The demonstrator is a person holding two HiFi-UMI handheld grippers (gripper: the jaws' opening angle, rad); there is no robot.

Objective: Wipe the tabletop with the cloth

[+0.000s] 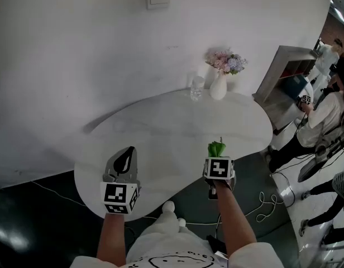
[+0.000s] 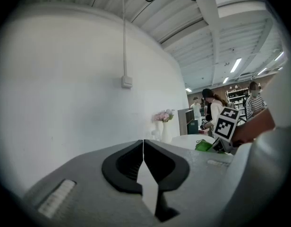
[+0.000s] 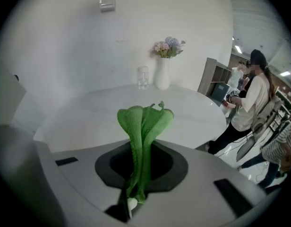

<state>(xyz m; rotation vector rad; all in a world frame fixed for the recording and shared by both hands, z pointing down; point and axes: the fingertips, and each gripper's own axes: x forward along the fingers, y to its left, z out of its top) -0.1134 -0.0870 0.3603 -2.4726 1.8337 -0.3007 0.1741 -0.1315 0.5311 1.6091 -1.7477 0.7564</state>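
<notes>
A green cloth (image 1: 217,147) sticks up from my right gripper (image 1: 218,154), which is shut on it above the near right part of the white tabletop (image 1: 177,127). In the right gripper view the cloth (image 3: 145,119) stands bunched and upright, pinched between the jaws of the right gripper (image 3: 139,174), with the tabletop (image 3: 103,112) beyond. My left gripper (image 1: 128,151) hovers over the near left part of the table, shut and empty. In its own view the left gripper (image 2: 143,144) has its jaws touching; the cloth (image 2: 202,145) shows at the right.
A white vase of flowers (image 1: 219,82) and a clear glass (image 1: 197,87) stand at the table's far edge by the wall. A shelf unit (image 1: 283,77) and several people (image 1: 323,116) are at the right. Cables (image 1: 267,205) lie on the floor.
</notes>
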